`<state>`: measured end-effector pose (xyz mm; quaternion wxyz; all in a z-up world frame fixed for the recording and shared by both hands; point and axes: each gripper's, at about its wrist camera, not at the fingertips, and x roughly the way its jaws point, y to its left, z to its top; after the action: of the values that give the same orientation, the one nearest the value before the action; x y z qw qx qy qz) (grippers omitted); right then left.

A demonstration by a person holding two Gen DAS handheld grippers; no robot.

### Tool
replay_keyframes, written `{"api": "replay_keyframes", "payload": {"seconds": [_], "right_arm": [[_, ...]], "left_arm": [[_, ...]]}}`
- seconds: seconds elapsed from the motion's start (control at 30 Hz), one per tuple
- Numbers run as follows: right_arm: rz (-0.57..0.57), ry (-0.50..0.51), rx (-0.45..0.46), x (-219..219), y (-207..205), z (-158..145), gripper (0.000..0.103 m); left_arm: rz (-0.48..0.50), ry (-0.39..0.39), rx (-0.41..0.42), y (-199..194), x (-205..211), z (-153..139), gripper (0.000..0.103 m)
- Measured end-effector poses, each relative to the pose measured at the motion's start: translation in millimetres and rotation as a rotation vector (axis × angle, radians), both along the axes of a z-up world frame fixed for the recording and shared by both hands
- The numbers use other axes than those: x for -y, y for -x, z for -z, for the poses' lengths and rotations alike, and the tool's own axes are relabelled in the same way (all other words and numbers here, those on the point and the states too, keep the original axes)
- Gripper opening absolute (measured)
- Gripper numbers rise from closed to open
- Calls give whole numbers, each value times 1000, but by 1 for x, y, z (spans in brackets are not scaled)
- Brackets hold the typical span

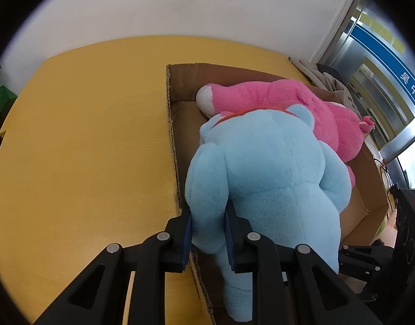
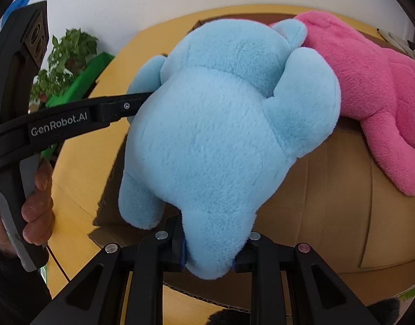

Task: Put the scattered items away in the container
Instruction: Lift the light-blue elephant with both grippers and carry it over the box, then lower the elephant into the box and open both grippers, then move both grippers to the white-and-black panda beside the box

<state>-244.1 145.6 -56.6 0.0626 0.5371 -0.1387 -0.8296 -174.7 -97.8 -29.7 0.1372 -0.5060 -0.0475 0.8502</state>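
Observation:
A light blue plush bear (image 1: pixel 264 170) hangs face down over the open cardboard box (image 1: pixel 180 103), partly resting on a pink plush bear (image 1: pixel 302 103) that lies in the box. My left gripper (image 1: pixel 208 235) is shut on one limb of the blue bear. My right gripper (image 2: pixel 208 254) is shut on another limb of the blue bear (image 2: pixel 221 135). The pink bear (image 2: pixel 369 81) lies at the upper right in the right wrist view, over the box (image 2: pixel 329 189). The left gripper's body (image 2: pixel 72 119) reaches the bear from the left there.
The box stands on a yellow wooden table (image 1: pixel 85 135) against a white wall. A potted plant (image 2: pixel 64 59) and a green object (image 2: pixel 80 81) stand beyond the table's left side. A glass door with a blue sign (image 1: pixel 383 54) is at the right.

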Motion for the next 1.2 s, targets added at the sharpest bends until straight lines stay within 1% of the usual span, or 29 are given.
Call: {"api": "replay_keyframes", "payload": {"seconds": [0.07,0.1,0.13,0.2,0.23,0.3,0.33,0.37,0.4,0.43,0.5,0.53,0.57,0.6,0.67,0.7,0.77,0.87,0.93,1.0,1.07,1.2], "right_arm": [[-25,-36,47,9,3,11,32],[-42,-44,67,13,3,16,35],[-46,-50,79,15,3,18,36],[-16,-56,82,9,1,18,50],[-8,-34,78,4,-2,15,65],[14,-18,58,-8,-12,7,70],[21,-7,40,-14,-19,1,79],[32,4,16,-20,-26,-6,90],[52,11,-14,-27,-35,-13,93],[73,14,-42,-33,-45,-20,95],[106,28,-85,-45,-62,-34,95],[113,31,-97,-47,-72,-38,95],[119,25,-116,-50,-82,-44,96],[121,6,-137,-49,-93,-49,96],[125,-49,-181,-46,-104,-60,98],[130,-85,-210,-48,-114,-68,98],[143,-137,-258,-52,-129,-80,98],[161,-211,-338,-62,-154,-101,102],[175,-261,-356,-69,-170,-106,102],[173,-295,-350,-76,-180,-107,102],[174,-306,-347,-83,-192,-108,102],[196,-282,-349,-94,-208,-104,102]], "left_arm": [[-9,4,-3,0,1,3,21],[-7,23,-13,0,0,2,22],[-5,49,-24,-3,-4,1,24],[-4,67,-28,-7,-10,-1,28],[-5,57,-29,-7,-11,-3,30],[-17,42,-46,-11,-9,-10,33],[-26,34,-58,-14,-6,-16,36],[-34,18,-70,-18,-3,-22,36],[-41,-3,-84,-23,0,-29,36],[-51,-20,-99,-28,2,-36,37],[-80,-44,-137,-42,5,-53,45],[-91,-48,-159,-49,5,-61,50],[-94,-48,-183,-57,3,-68,53],[-93,-47,-208,-66,0,-76,55],[-89,-39,-257,-86,-11,-90,67],[-91,-33,-276,-95,-18,-95,70],[-93,-26,-306,-115,-31,-102,78],[-106,-30,-330,-142,-50,-104,78],[-125,-63,-343,-161,-60,-103,78],[-137,-87,-350,-176,-68,-99,78],[-145,-94,-342,-188,-76,-91,78],[-164,-96,-314,-203,-86,-80,78]]}}
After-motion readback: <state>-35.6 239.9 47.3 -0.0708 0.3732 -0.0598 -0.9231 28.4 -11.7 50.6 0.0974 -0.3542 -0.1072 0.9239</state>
